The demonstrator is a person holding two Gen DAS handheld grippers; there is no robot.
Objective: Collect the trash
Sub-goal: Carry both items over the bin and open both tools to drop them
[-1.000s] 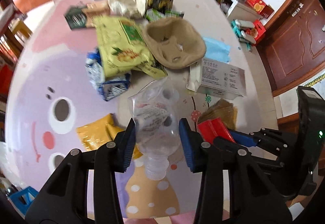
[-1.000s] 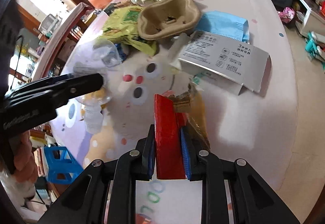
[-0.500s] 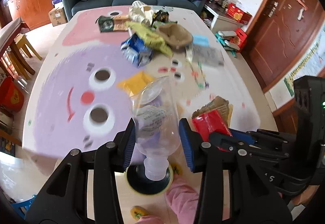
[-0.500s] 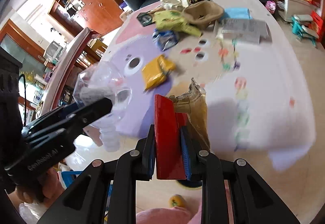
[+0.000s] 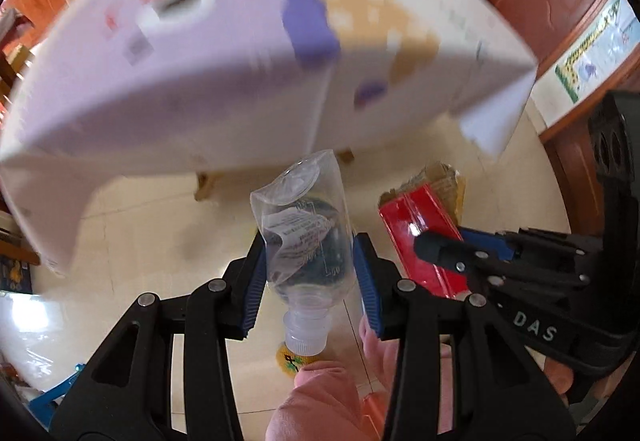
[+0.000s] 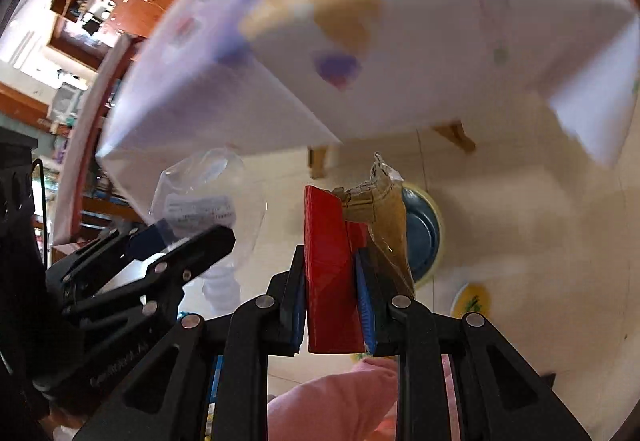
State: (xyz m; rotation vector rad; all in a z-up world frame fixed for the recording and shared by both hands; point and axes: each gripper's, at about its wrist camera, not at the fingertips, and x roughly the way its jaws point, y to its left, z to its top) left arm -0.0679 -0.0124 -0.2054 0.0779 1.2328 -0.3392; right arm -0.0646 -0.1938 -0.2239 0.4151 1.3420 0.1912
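crushed clear plastic bottle, cap toward cam, long axis along the fingers, is clamped in left gripper; flat red packet w/ brown wrapper pinched in right gripper. both over floor, table edge ahead; no bin visible.

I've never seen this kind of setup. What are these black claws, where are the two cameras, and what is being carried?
No robot here: a person holds a two-finger gripper in each hand, each carrying a fisheye camera looking along its fingers. In the left wrist view, the left gripper clamps a clear plastic bottle, cap toward the camera. In the right wrist view, the right gripper clamps a red packet with a brown wrapper beside it. Both hang over the tiled floor, below a blurred table that carries more litter.
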